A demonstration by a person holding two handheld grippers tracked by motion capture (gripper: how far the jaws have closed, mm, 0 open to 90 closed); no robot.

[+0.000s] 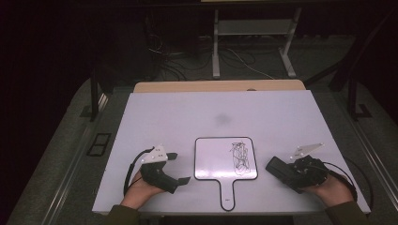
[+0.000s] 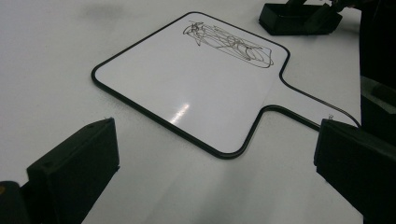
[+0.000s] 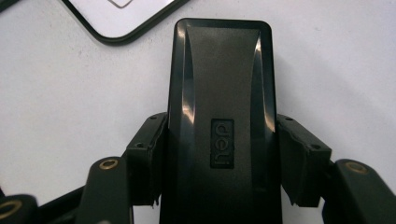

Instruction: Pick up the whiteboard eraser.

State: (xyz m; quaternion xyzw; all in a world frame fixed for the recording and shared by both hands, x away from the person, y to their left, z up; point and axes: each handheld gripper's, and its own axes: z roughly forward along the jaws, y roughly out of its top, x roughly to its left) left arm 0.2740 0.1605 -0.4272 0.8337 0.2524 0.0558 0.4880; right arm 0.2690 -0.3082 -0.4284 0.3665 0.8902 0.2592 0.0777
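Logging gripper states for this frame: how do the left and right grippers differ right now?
The left gripper has its jaws spread wide and holds nothing; the right gripper is shut on a black eraser. The left one points at the whiteboard from its left side, the right one from its right side. Both are hand-held low over the white table, flanking the scribbled board.

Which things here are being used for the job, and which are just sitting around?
Being used:
- black eraser, clamped in the right gripper
- small whiteboard with a black scribble
- left gripper, open beside the board

Just around:
- white table
- cables on the floor
- metal stand
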